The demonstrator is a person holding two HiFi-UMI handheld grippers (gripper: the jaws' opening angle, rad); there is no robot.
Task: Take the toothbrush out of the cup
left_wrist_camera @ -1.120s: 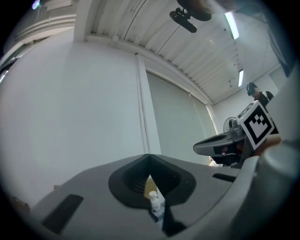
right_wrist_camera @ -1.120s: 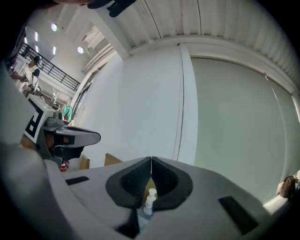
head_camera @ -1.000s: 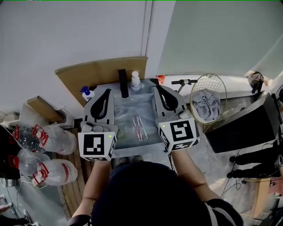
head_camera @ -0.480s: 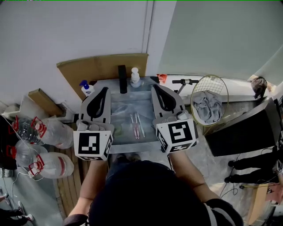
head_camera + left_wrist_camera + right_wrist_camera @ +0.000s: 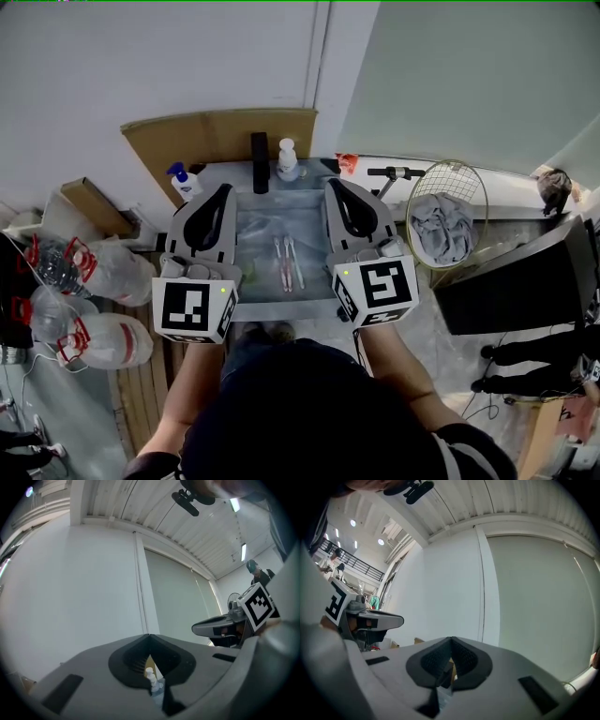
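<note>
Two toothbrushes [image 5: 286,262] lie side by side on the small clear-topped table [image 5: 309,211], between my two grippers in the head view. A pale greenish cup [image 5: 247,273] peeks out beside the left gripper, mostly hidden by it. My left gripper [image 5: 223,191] hangs over the table's left side, its jaws shut and empty. My right gripper [image 5: 335,186] hangs over the right side, also shut with nothing held. In the left gripper view the jaws [image 5: 149,638] meet, and a white bottle [image 5: 150,675] shows through the gap below them. The right gripper view shows its jaws [image 5: 451,642] closed too.
At the table's back stand a white pump bottle [image 5: 288,161], a black upright object [image 5: 260,163] and a blue-capped bottle [image 5: 183,180]. A wire basket [image 5: 446,214] with cloth is at the right, a black box [image 5: 520,281] beyond it. Water jugs [image 5: 98,277] and cardboard [image 5: 220,141] lie left and behind.
Both grippers stay shut and side by side above the table. The whole view has drifted a little; the toothbrushes lie as before.
</note>
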